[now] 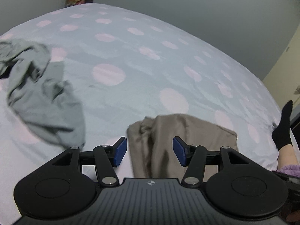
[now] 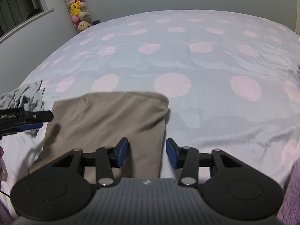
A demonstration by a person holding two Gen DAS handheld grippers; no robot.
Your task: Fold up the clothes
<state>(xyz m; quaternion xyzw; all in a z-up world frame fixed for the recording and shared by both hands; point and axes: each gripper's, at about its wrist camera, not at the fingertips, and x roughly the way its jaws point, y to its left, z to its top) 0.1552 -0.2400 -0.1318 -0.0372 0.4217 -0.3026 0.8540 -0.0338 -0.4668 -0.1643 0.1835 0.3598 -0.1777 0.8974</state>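
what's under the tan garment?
The tan garment lies directly on the polka-dot bedsheet, which shows all around it. Whether anything else lies beneath it cannot be seen. The grey garment lies apart, to its left.

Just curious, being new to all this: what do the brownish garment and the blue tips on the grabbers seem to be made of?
Brownish garment: probably soft matte knit, judging by its limp folds. Blue tips: apparently rubbery padding, dull and glare-free; the look leaves it open.
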